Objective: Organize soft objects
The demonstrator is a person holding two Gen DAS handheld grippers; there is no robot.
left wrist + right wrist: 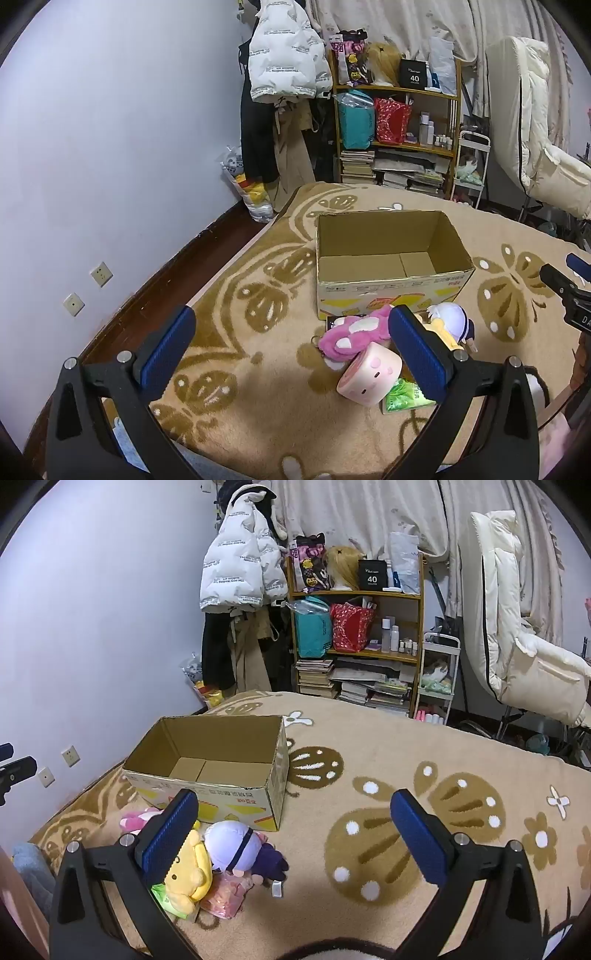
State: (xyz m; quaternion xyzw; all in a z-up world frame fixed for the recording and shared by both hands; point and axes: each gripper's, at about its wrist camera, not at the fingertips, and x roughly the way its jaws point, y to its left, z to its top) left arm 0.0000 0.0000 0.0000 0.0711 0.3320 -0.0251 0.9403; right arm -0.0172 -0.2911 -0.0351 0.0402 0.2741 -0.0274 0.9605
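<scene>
An open, empty cardboard box (391, 258) stands on the patterned carpet; it also shows in the right wrist view (210, 771). In front of it lies a pile of soft toys: a pink plush (351, 330), a pink cylinder cushion (369, 373), a yellow plush (186, 875) and a white-haired doll (232, 845). A green packet (404, 397) and a pink packet (225, 895) lie under them. My left gripper (291, 354) is open and empty, left of the pile. My right gripper (293, 834) is open and empty, right of the pile.
A wooden shelf (397, 122) with bags, bottles and books stands behind the carpet, with hanging coats (284, 62) to its left. A white reclining chair (517, 642) is at the right. The wall (110, 147) and dark floor border the carpet's left edge.
</scene>
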